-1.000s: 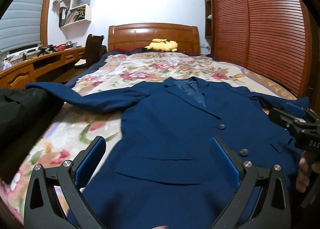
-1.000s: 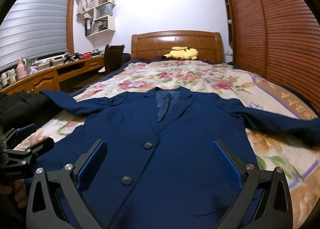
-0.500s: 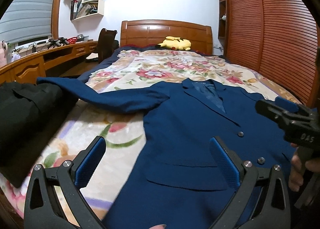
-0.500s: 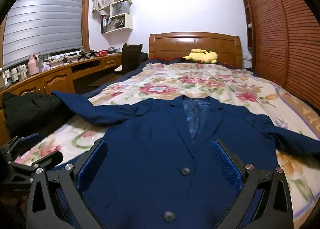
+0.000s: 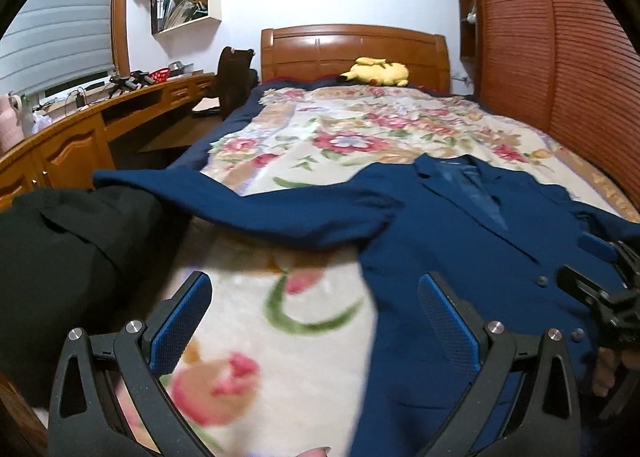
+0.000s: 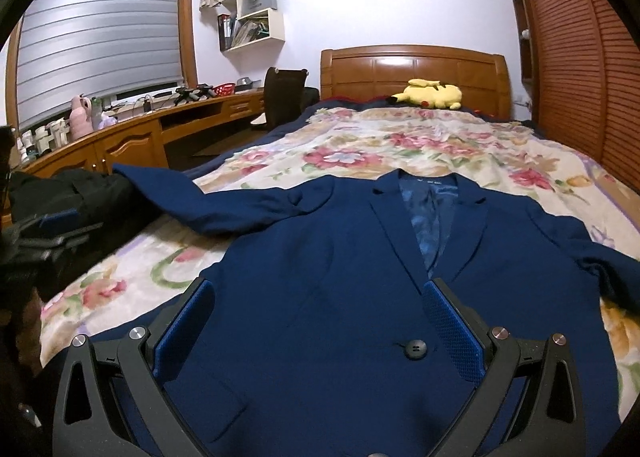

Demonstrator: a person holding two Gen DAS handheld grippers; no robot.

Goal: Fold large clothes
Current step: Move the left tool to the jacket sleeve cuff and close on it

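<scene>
As your left tool (image 5: 312, 321) has swung toward the jacket's (image 6: 340, 277) spread sleeve (image 5: 256, 209) on the bed (image 6: 400, 145), both tools, right (image 6: 320, 321) included, gape empty, folding unstarted.

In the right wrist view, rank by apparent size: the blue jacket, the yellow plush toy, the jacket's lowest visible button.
1. Jacket, by far the largest.
2. Plush toy, though it lies far off at the headboard, so it looks smaller than it is.
3. Button.
</scene>
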